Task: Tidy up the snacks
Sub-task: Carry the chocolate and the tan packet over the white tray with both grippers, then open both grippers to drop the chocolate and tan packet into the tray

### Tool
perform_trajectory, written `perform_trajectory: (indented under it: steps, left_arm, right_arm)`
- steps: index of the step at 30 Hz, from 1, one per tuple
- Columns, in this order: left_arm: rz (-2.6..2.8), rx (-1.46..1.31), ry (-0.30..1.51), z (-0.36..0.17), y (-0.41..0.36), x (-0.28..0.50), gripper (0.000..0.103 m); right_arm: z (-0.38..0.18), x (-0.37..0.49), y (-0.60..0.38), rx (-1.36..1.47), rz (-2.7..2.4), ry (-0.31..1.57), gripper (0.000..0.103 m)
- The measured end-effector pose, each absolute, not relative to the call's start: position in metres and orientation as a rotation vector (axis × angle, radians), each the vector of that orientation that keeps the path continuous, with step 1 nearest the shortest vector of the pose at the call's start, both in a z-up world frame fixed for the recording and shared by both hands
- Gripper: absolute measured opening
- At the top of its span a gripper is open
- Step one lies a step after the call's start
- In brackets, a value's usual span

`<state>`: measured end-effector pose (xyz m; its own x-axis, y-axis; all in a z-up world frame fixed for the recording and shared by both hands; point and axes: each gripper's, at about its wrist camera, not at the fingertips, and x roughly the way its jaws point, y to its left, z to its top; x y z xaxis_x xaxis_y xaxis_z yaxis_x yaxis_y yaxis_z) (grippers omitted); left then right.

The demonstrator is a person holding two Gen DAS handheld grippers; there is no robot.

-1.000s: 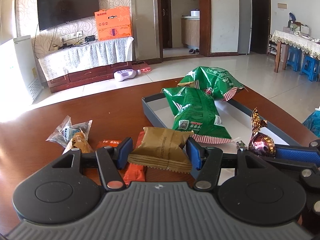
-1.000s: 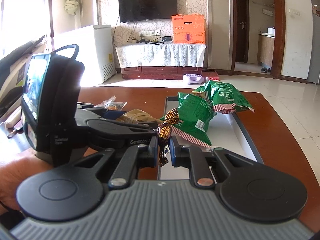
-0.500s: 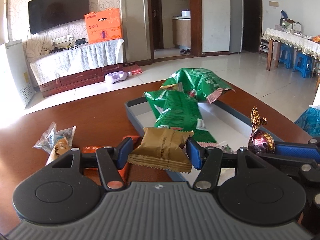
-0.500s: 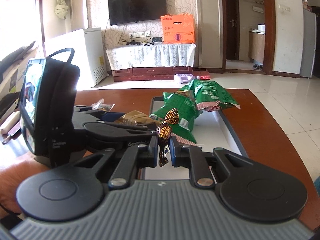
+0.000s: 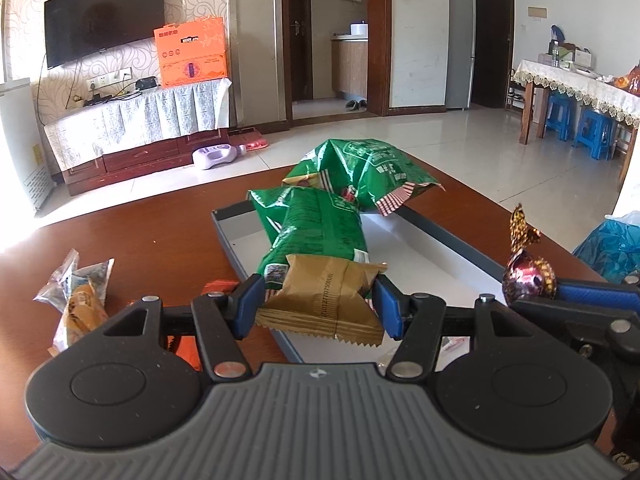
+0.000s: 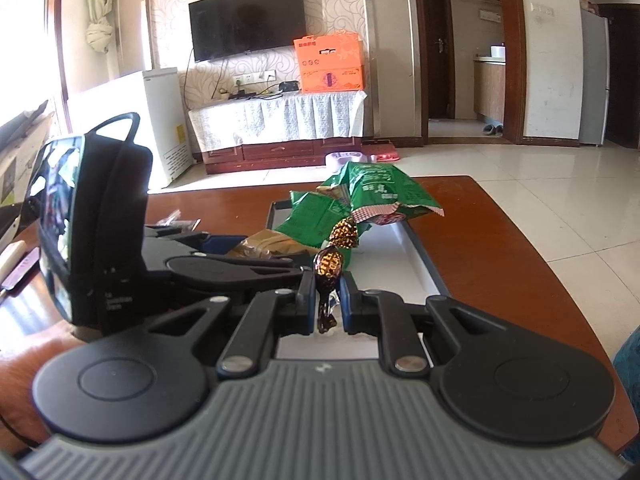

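Left tool (image 5: 318, 300) clamped on brown snack pack (image 5: 324, 296), right over near edge of tray (image 5: 452, 248). Right tool (image 6: 326, 300) pinched tight on foil candy (image 6: 332, 256), also above tray. Best to go lower w/ both, then let go on bare spot beside green bags (image 5: 320, 228).

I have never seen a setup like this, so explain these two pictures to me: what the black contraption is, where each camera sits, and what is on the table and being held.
There is no robot here. A person holds a black two-finger gripper in each hand, and a wide-angle camera on each looks forward along its fingers.

The left camera shows the left gripper clamping a tan sealed snack packet. The right camera shows the right gripper pinching a brown-and-gold twist-wrapped candy.

On the reddish-brown wooden table is a shallow grey tray holding two green snack bags. Left of the tray lies a clear-wrapped snack.
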<state>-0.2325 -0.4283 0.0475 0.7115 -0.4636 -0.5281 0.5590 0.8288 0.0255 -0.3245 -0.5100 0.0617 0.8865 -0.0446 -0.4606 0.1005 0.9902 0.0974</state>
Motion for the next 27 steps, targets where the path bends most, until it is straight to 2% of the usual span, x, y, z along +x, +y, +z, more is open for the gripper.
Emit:
perform_trajectory:
  steps: [27]
  left_arm:
    - [-0.604, 0.210, 0.578, 0.020, -0.466, -0.199, 0.065]
  right_arm:
    - [0.055, -0.316, -0.517, 0.138, -0.107, 0.500, 0.015]
